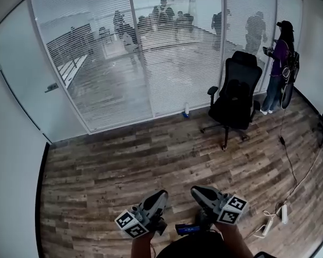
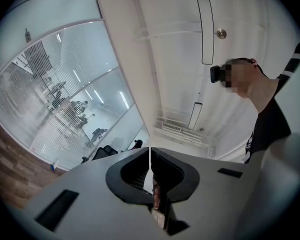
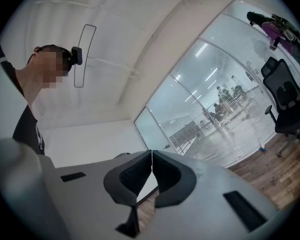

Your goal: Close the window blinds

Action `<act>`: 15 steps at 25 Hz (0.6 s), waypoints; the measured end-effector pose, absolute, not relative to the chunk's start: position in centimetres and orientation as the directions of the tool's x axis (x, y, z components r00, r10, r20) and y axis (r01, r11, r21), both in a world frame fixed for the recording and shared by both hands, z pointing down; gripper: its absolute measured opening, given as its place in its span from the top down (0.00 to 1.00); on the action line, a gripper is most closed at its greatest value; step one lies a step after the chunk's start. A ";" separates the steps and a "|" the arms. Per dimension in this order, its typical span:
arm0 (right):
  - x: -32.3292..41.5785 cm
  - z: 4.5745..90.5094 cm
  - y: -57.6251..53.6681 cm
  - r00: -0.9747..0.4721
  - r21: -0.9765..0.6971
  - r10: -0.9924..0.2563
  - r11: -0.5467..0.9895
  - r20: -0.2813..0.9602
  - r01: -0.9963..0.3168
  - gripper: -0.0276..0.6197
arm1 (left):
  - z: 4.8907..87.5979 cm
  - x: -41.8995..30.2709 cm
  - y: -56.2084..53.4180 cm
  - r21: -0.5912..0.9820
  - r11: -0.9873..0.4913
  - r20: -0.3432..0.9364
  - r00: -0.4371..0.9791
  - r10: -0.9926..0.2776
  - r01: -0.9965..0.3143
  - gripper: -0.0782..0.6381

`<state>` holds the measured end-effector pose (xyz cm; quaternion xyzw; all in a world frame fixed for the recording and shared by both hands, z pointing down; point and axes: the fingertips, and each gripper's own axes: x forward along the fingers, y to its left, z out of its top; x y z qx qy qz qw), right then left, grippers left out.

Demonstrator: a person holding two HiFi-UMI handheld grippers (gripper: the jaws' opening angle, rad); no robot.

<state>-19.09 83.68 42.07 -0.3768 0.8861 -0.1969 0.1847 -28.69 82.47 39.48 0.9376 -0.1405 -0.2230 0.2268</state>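
The window blinds (image 1: 151,58) hang behind the glass wall across the room, their slats turned so that people beyond show through; they also appear as blinds (image 2: 55,109) and blinds (image 3: 225,109) in the gripper views. My left gripper (image 1: 157,199) and right gripper (image 1: 199,193) are held low in front of me, far from the glass. Both are tilted upward. The left gripper (image 2: 150,153) has its jaws together with nothing between them. The right gripper (image 3: 151,156) is likewise shut and empty.
A black office chair (image 1: 236,93) stands on the wooden floor before the right glass panels. A person in purple (image 1: 280,63) stands at the far right. A small bottle (image 1: 186,110) sits at the base of the glass. Cables and a power strip (image 1: 269,222) lie at bottom right.
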 end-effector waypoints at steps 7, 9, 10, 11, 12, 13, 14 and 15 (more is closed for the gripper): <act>-12.3 39.9 75.3 -0.650 -0.484 -0.722 0.668 -0.237 -0.565 0.94 | 37.6 -22.5 75.3 0.453 -0.864 -0.340 0.853 -0.395 -0.219 0.88; -10.7 39.2 73.7 -0.658 -0.475 -0.709 0.684 -0.253 -0.554 0.94 | 37.1 -20.6 73.6 0.443 -0.868 -0.344 0.850 -0.398 -0.227 0.88; -9.9 39.0 73.0 -0.661 -0.472 -0.705 0.688 -0.257 -0.551 0.92 | 37.0 -19.7 72.8 0.441 -0.868 -0.346 0.849 -0.398 -0.228 0.88; -9.2 39.0 72.2 -0.664 -0.471 -0.703 0.691 -0.256 -0.549 0.88 | 37.0 -18.9 72.1 0.441 -0.868 -0.349 0.848 -0.399 -0.227 0.88; -8.5 39.1 71.4 -0.666 -0.472 -0.702 0.690 -0.252 -0.548 0.85 | 37.0 -18.2 71.4 0.443 -0.868 -0.351 0.847 -0.400 -0.226 0.88; -7.8 39.3 70.6 -0.668 -0.476 -0.702 0.688 -0.247 -0.547 0.83 | 37.0 -17.5 70.7 0.447 -0.866 -0.353 0.845 -0.403 -0.227 0.88; -7.1 39.5 69.8 -0.670 -0.482 -0.702 0.686 -0.242 -0.545 0.81 | 37.1 -16.9 70.1 0.452 -0.862 -0.353 0.842 -0.408 -0.228 0.88; -6.6 39.5 69.2 -0.672 -0.489 -0.700 0.686 -0.241 -0.539 0.80 | 37.2 -16.4 69.4 0.459 -0.858 -0.351 0.840 -0.414 -0.231 0.88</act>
